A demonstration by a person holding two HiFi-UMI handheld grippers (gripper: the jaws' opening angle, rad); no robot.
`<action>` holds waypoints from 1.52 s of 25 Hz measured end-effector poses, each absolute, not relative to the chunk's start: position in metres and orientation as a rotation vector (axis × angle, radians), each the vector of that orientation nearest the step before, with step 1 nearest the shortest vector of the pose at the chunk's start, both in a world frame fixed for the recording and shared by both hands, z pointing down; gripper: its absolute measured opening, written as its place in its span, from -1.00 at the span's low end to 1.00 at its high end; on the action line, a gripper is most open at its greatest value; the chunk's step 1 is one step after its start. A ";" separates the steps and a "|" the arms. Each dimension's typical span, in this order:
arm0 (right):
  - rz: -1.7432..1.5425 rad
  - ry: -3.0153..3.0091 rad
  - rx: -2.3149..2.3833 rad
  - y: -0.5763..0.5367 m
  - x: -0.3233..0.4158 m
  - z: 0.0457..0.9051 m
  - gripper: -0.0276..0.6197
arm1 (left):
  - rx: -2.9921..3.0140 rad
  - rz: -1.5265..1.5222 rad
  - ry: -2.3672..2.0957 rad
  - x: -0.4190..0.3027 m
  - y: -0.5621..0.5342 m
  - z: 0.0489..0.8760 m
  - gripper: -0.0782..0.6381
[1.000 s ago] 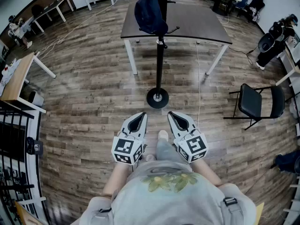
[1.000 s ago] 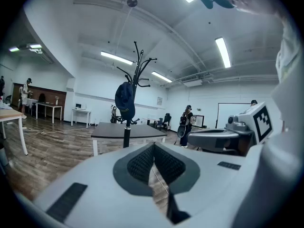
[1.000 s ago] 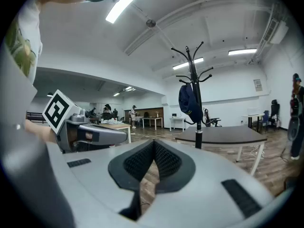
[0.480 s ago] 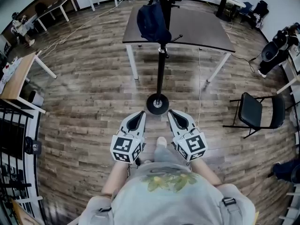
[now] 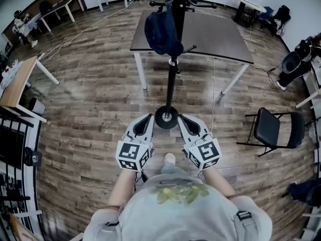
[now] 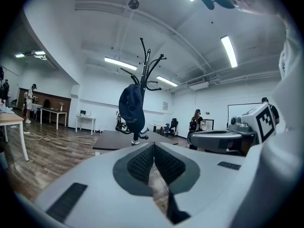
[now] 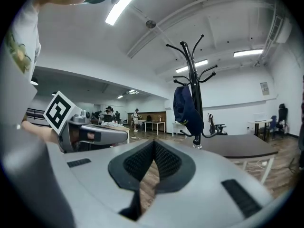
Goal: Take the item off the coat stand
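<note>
We hold the left gripper [image 5: 146, 119] and right gripper [image 5: 182, 118] low beside the black metal coat stand [image 5: 171, 79], jaws pressed together, empty. The dark blue cloth item [image 5: 161, 31] hangs from its upper hooks.

L claw [image 5: 148, 117], R claw [image 5: 182, 117] closed

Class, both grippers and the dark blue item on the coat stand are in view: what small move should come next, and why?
Probably raise the left gripper toward the dark blue item and open its jaws. Both it and the right gripper are shut, empty and low by the base of the coat stand, while the item hangs higher up, untouched.
</note>
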State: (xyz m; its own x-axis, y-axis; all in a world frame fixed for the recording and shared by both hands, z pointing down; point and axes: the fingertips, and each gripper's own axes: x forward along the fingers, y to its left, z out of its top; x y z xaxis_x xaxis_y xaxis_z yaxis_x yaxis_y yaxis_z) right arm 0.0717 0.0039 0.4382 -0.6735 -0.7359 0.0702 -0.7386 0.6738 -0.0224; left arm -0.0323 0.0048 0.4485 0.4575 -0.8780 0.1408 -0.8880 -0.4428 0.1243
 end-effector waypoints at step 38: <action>0.035 -2.813 1.347 -0.166 0.062 0.408 -0.82 | 2.507 0.050 -1.633 -0.058 -0.172 0.425 -0.73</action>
State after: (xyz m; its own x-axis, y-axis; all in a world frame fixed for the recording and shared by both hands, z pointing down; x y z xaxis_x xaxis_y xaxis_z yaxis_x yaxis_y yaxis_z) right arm 0.0621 -0.1659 0.4081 -0.6267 -0.7787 0.0304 -0.7792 0.6267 -0.0105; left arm -0.0579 -0.1720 0.4255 0.4071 -0.9068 0.1092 -0.9119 -0.3965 0.1062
